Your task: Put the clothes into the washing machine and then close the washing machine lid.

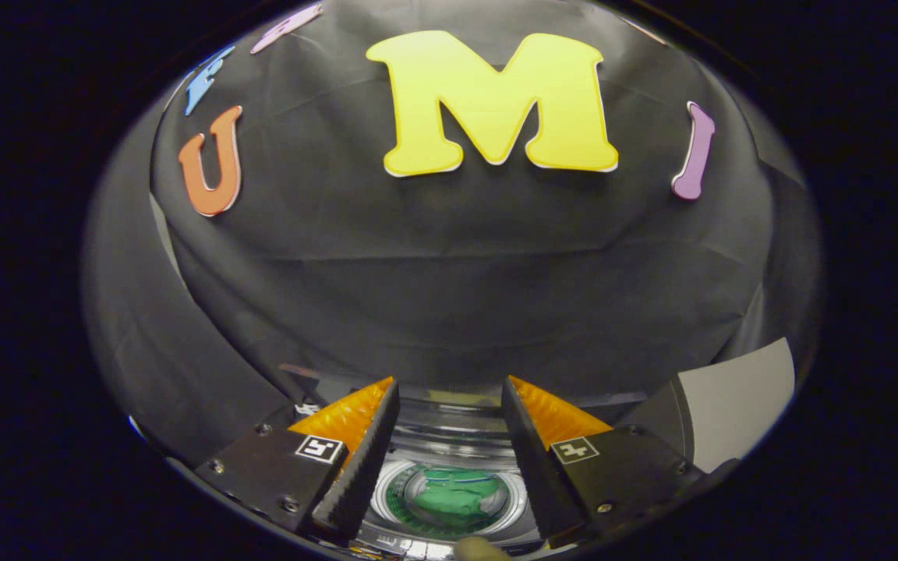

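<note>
Gripper view: the orange-and-black two-finger gripper (pixel 449 436) is held spread apart and empty above the round white washing machine drum (pixel 449 499), where crumpled green clothes (pixel 455 497) are seen lying.

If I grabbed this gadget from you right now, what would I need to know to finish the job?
Gripper: fingers open, holding nothing, hanging above the washing machine.
Clothes: a green cloth already lies inside the round drum, seen between and below the fingers.
Done: the cloth appears to be in.
Left: close the lid. The pale grey panel beyond the right finger may be that lid, but I cannot tell for sure.
</note>
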`<state>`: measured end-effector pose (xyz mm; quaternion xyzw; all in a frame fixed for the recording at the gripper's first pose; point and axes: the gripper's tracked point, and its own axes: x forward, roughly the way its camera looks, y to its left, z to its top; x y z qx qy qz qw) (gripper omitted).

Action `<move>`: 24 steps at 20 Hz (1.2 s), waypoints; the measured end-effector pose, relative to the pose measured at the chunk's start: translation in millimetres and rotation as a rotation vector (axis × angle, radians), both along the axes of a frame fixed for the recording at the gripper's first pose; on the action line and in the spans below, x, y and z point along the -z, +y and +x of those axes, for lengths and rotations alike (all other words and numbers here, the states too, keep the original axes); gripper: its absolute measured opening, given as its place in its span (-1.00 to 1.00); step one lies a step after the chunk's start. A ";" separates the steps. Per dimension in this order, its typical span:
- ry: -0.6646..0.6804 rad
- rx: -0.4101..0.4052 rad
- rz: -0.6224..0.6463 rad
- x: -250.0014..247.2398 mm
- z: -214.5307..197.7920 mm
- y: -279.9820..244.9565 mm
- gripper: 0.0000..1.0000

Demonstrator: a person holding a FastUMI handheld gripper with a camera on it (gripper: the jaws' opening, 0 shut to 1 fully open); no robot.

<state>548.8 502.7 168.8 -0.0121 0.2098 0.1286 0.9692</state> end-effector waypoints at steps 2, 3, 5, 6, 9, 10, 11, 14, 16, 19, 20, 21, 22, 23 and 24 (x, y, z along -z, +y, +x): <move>0.014 0.017 -0.007 1.9 16.2 -0.2 0.65; 0.018 0.024 -0.012 3.8 22.0 1.0 0.66; 0.036 0.033 -0.017 9.6 33.2 4.2 0.65; 0.048 0.037 -0.024 12.7 38.8 5.4 0.65; 0.089 0.059 -0.032 25.0 47.1 7.2 0.66; 0.105 0.060 -0.032 29.1 49.5 8.8 0.66; 0.120 0.065 -0.034 33.3 50.5 8.8 0.66; 0.110 0.075 -0.037 34.4 51.7 11.0 0.66; 0.101 0.079 -0.046 34.2 50.7 11.0 0.66; 0.091 0.078 -0.031 34.7 47.9 10.9 0.66; 0.085 0.075 -0.031 35.1 48.5 10.8 0.66; 0.075 0.074 -0.031 34.2 48.4 9.7 0.66; 0.074 0.076 -0.033 33.8 46.0 9.4 0.66; 0.072 0.081 -0.031 33.7 43.8 8.9 0.66; 0.066 0.085 -0.030 33.1 42.3 8.9 0.66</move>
